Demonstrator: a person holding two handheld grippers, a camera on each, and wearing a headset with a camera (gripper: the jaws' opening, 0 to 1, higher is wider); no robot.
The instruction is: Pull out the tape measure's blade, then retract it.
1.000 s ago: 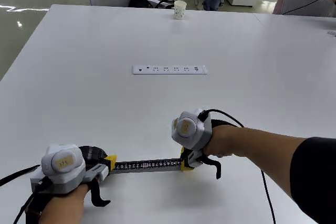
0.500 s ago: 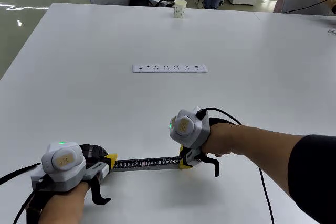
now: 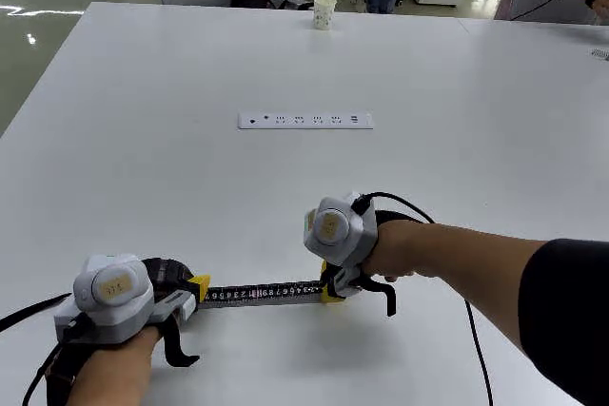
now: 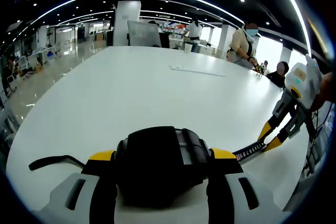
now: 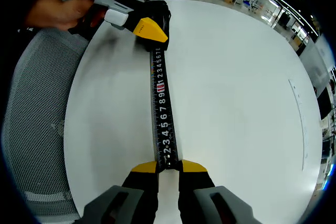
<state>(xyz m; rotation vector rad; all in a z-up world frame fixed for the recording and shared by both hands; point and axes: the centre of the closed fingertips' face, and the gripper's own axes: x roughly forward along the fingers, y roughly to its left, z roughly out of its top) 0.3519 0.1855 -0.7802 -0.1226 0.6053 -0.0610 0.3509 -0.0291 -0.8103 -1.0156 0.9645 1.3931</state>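
The black tape measure case [image 4: 160,161] sits between the yellow-tipped fingers of my left gripper [image 4: 164,156], which is shut on it. In the head view that left gripper [image 3: 195,290] is at the near left of the white table [image 3: 190,168], with the case [image 3: 169,278] in it. The dark numbered blade [image 3: 262,293] runs flat along the table to my right gripper [image 3: 330,294]. In the right gripper view the blade [image 5: 161,114] comes straight toward me, and my right gripper [image 5: 168,167] is shut on its tip. The case [image 5: 155,14] lies at the blade's far end.
A white power strip [image 3: 304,121] lies mid-table. A paper cup [image 3: 324,11] stands near the far edge, with bags and people behind it. A black cable [image 3: 471,330] trails from the right hand. A grey mesh chair [image 5: 37,103] stands at the near table edge.
The right gripper has edged slightly toward the left one, so the drawn-out stretch of blade looks a little shorter. Both grips are unchanged. The head camera has tilted a bit.
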